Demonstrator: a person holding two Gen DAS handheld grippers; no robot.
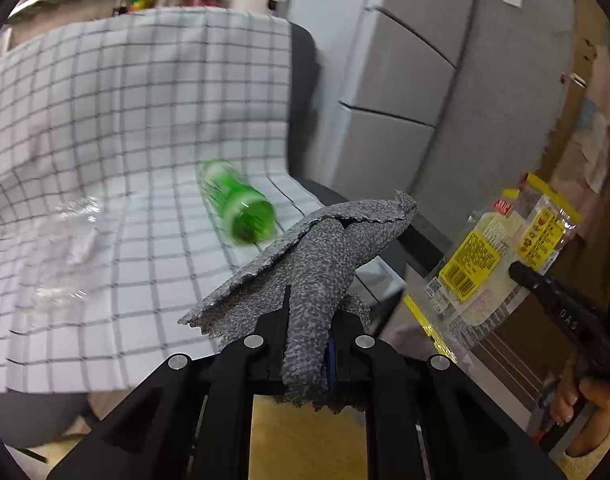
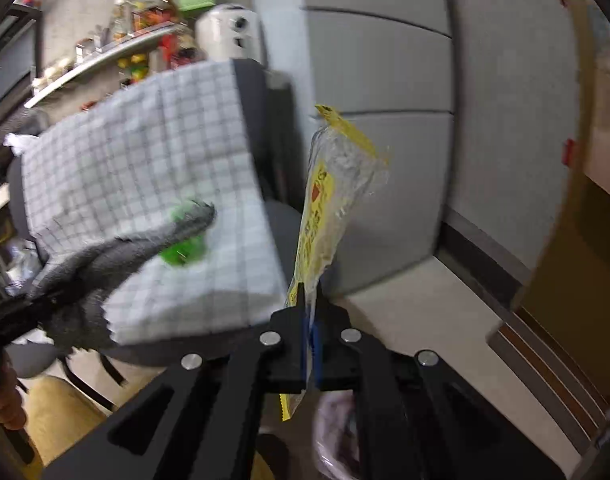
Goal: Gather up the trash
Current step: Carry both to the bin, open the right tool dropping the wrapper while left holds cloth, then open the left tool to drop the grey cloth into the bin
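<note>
My left gripper point(image 1: 307, 312) is shut on a grey speckled cloth point(image 1: 325, 256) and holds it up in front of a chair draped in a checked cloth point(image 1: 125, 120). A green plastic bottle point(image 1: 237, 204) lies on the chair seat, and crumpled clear plastic point(image 1: 69, 240) lies to its left. My right gripper point(image 2: 310, 304) is shut on a clear and yellow food wrapper point(image 2: 333, 188), held upright. The wrapper also shows in the left wrist view point(image 1: 493, 256), to the right of the chair. The grey cloth shows at the left of the right wrist view point(image 2: 105, 256), partly covering the bottle point(image 2: 185, 248).
Grey cabinet panels point(image 1: 405, 80) stand behind and right of the chair. A shelf with jars and bottles point(image 2: 117, 48) and a white appliance point(image 2: 229, 32) are at the back. A brown wooden door point(image 2: 577, 260) is at the right. Pale floor point(image 2: 425, 312) lies below.
</note>
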